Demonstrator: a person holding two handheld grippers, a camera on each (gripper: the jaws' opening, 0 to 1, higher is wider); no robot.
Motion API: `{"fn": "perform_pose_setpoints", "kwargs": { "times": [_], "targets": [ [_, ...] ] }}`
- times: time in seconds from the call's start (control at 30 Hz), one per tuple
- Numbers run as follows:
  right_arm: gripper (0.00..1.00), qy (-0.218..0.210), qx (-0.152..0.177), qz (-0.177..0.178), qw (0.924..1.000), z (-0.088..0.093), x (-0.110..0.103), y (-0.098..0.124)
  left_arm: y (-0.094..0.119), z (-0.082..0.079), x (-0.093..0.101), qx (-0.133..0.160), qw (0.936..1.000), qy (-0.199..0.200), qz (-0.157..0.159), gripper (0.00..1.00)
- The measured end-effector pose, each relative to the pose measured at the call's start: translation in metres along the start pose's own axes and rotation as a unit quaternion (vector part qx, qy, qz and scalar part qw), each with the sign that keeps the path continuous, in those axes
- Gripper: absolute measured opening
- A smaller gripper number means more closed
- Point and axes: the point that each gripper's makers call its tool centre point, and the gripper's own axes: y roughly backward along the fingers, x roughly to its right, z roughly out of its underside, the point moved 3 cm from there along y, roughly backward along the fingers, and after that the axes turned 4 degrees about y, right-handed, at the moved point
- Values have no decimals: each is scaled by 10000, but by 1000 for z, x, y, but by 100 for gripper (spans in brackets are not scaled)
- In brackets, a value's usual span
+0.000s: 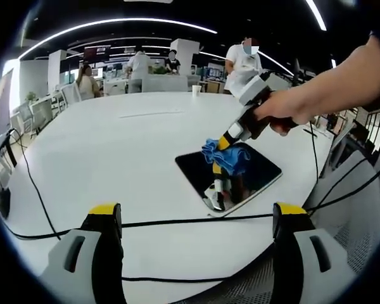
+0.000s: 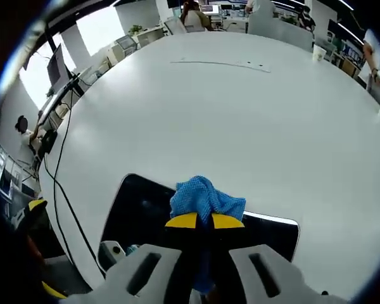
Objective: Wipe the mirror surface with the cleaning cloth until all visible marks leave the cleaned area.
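We see a large white desk (image 1: 114,145) in an open office, with a dark rectangular mirror (image 1: 256,168) lying flat on it toward the near right. In the left gripper view, our left hand-held gripper (image 1: 196,218) rises at the near edge with its two yellow-tipped jaws spread wide apart, holding nothing and hovering short of the mirror. A black cable (image 1: 171,223) runs across the desk between those jaws and the mirror. Beyond it, our right hand (image 1: 285,113) reaches in from the right, gripping the right hand-held gripper (image 1: 223,147), which tilts down onto the mirror. Its jaws are pressed together on a bunched blue cleaning cloth (image 1: 225,154), and the cloth rests on the mirror's far left part, with the tool reflected in the glass below. In the right gripper view, the same jaws pinch the blue cleaning cloth (image 2: 206,197) at the middle, with the mirror (image 2: 139,212) spreading dark beneath and to the left of it, its pale edge visible to the right. People (image 1: 139,63) stand and sit at workstations far across the room, and a paper cup (image 1: 196,90) stands at the desk's far edge.
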Motion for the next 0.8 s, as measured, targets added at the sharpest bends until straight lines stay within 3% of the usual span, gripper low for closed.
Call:
{"fn": "perform_pose_setpoints", "kwargs": {
  "times": [0.03,0.1,0.17,0.3,0.8],
  "targets": [
    [1,26,12,-7,10000,-1,1,-1,0,0,0,3,10000,1,3,99],
    [1,589,84,-129,9981,-3,3,-7,0,1,0,-13,10000,7,12,99],
    [1,308,64,-112,9994,-2,4,-8,-1,2,0,-39,10000,63,40,99],
    [1,285,40,-67,9996,1,-1,2,0,0,0,15,10000,70,28,99],
    [0,85,71,-196,9997,4,3,6,0,1,-1,-21,10000,43,-12,99]
  ]
}}
